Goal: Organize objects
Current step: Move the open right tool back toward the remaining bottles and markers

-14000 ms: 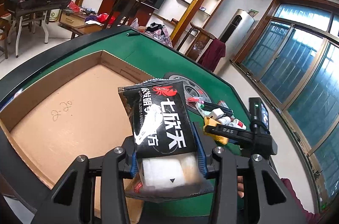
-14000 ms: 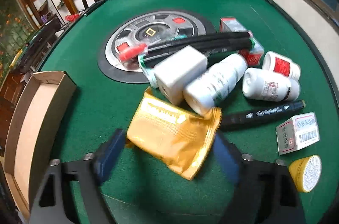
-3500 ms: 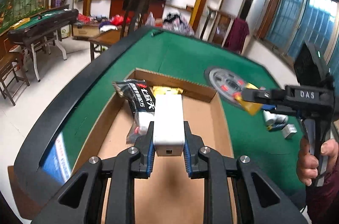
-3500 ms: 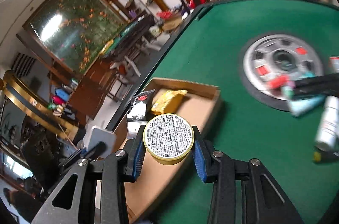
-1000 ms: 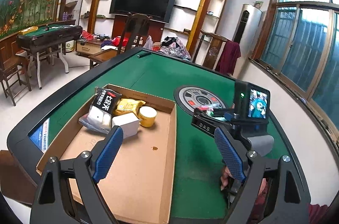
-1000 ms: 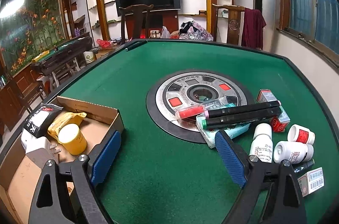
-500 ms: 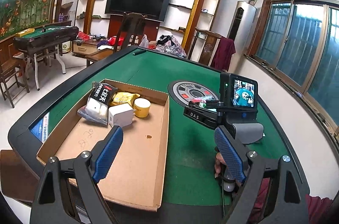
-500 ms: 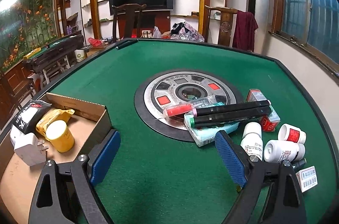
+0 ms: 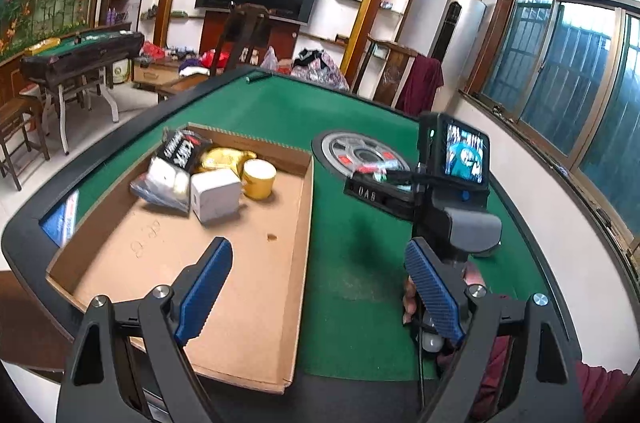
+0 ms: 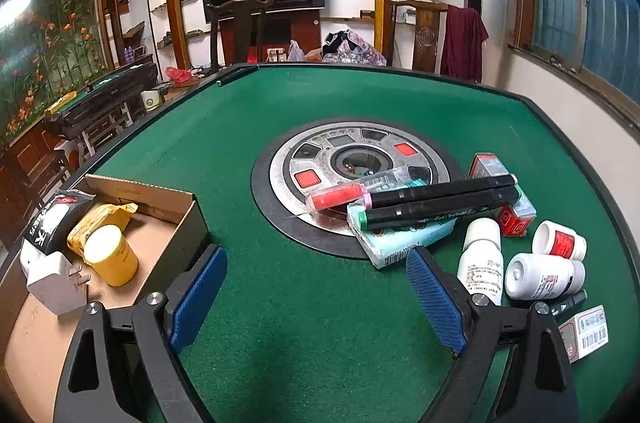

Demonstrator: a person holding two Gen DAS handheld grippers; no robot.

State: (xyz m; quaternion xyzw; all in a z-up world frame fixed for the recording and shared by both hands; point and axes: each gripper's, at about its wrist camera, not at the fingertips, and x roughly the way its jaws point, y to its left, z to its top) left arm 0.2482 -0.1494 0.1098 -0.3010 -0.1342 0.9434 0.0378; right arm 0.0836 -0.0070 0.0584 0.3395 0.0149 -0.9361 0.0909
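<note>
Trouble could start in the left wrist view: the left gripper hangs spread and empty low in the frame, over the cardboard box, where the black packet, white adapter and yellow tin crowd the upper left; a careless drop there would topple them.

In the right wrist view, the right gripper is likewise spread and empty at bottom centre. The black markers lie stacked at centre right on a teal packet, beside the white bottles, so I'd guess a clumsy pinch sends something rolling.
</note>
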